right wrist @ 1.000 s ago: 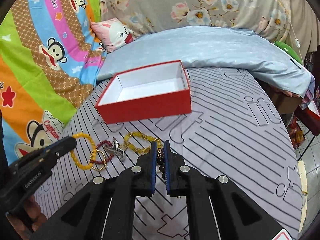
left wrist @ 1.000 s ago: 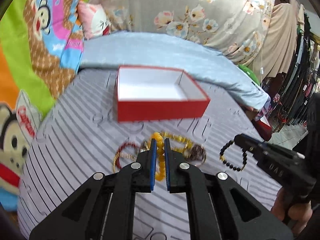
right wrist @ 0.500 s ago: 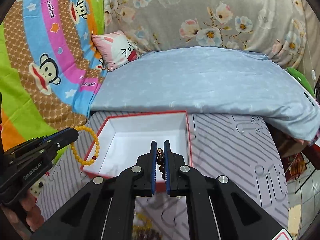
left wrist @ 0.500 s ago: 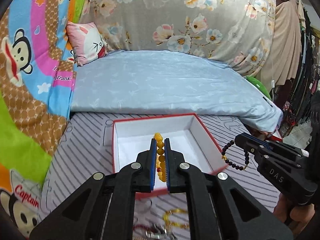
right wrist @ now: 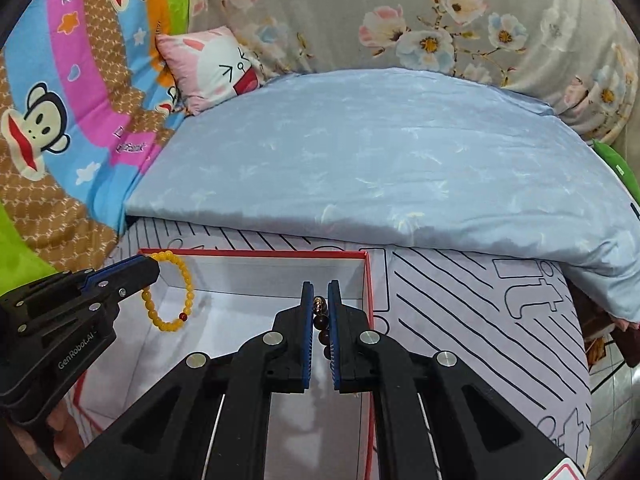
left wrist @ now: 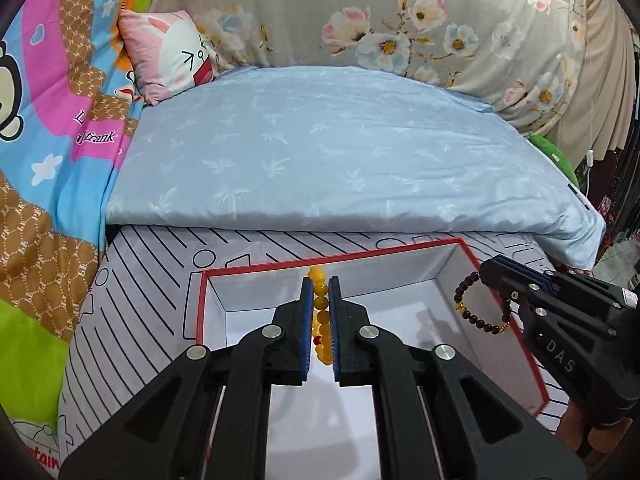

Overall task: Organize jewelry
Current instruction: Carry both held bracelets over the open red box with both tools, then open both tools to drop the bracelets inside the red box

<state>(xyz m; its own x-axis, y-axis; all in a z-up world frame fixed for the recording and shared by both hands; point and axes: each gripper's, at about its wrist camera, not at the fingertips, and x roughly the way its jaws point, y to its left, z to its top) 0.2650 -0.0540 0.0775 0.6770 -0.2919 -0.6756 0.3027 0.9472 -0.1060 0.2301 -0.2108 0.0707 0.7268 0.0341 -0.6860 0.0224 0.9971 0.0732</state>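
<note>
Left wrist view: the left gripper pinches a yellow bead bracelet over the open red box; at right, the right gripper dangles a dark bead bracelet above the box's right side.

Right wrist view: the right gripper is clamped on the dark bead bracelet; the yellow bead bracelet hangs at left. Both look light, floppy and smooth, so a firm pinch across one bead seems safest.

The red cardboard box with white lining loses its near wall behind the black gripper fingers; the hand holding the other gripper is mostly hidden.
</note>
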